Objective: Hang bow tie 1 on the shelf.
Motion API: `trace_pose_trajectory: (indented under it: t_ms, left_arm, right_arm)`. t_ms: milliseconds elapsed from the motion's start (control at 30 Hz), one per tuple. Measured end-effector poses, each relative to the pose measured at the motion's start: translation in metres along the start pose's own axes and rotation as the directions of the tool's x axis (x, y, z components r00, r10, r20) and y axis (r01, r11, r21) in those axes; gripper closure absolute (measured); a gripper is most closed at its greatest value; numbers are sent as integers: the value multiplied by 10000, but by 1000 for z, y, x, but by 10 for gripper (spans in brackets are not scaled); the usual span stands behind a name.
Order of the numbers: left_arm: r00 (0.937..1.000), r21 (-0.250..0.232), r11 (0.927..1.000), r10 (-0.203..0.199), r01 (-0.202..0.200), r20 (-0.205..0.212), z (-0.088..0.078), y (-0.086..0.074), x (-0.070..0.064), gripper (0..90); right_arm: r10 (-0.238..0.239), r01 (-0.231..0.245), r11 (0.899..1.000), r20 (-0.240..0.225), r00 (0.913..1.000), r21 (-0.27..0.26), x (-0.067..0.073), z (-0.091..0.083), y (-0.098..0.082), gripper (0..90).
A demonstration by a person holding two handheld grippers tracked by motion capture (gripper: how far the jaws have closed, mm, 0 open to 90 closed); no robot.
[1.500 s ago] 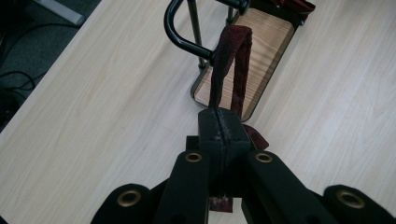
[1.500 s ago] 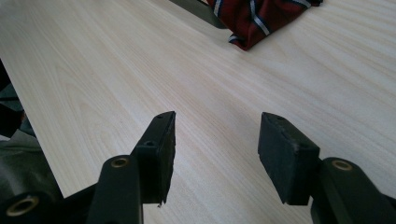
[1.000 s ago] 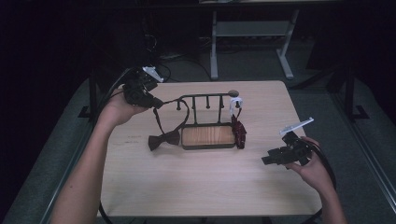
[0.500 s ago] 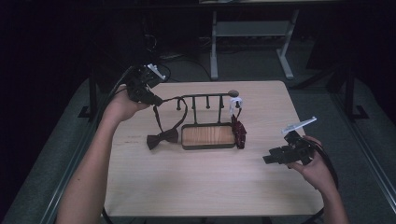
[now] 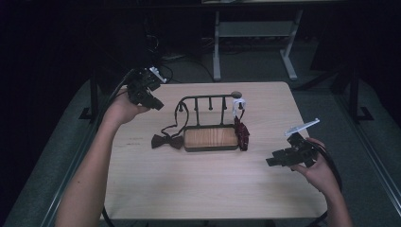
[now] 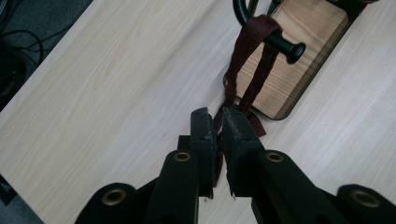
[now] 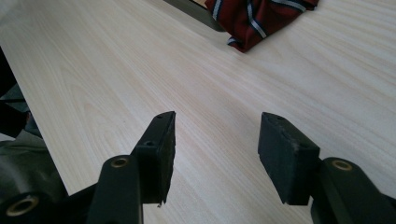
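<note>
Two risks stand out at this moment. The left gripper [image 6: 215, 126] has just been opening its jaws a little. They are now narrow, with the strap [image 6: 252, 51] of the dark bow tie [image 5: 166, 141] between them, and the pads seem no longer to press on it. The strap goes over the end peg [image 6: 285, 45] of the rack [image 5: 210, 97], near the far left corner of the table [image 5: 198, 184], and the bow itself lies on the table just beside the rack's wooden base [image 5: 210, 137].

If the gripper pulls away while the strap catches on a pad, the strap may slide off the peg, or the light rack may be dragged toward the left edge. A loose strap could also slip off by itself, because the peg is short.

The right gripper [image 7: 217, 135] rests near the right edge with jaws wide and empty, well apart from the striped tie [image 7: 261, 18], so it cannot steady the rack.
</note>
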State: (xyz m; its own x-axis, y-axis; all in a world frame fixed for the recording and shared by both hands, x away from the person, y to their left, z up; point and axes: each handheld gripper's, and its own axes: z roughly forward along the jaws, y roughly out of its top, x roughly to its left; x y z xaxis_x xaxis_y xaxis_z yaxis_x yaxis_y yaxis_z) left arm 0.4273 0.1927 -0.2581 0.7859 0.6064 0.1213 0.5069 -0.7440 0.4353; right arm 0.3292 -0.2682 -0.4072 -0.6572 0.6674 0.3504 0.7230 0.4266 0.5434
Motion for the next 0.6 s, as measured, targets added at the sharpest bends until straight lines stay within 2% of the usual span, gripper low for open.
trace_pose_trajectory:
  t_ms: [167,267,433,600]
  left_arm:
    - [9999,-80,9999,97,-96,27,-3,-5,-1,804]
    - [9998,-302,9995,29,-23,207,-4,-8,-3,791]
    - [9993,-135,9995,275,-271,256,-2,-9,-7,771]
    - [9990,-313,9989,365,-357,249,-4,-12,-11,755]
  right_arm:
    - [70,-70,10000,12,10000,-19,-1,0,0,460]
    - [37,-37,10000,43,10000,-14,-1,1,0,456]
    - [64,-63,10000,90,9999,-69,-1,1,0,446]
    - [123,-122,9999,119,9999,-68,-2,0,-1,444]
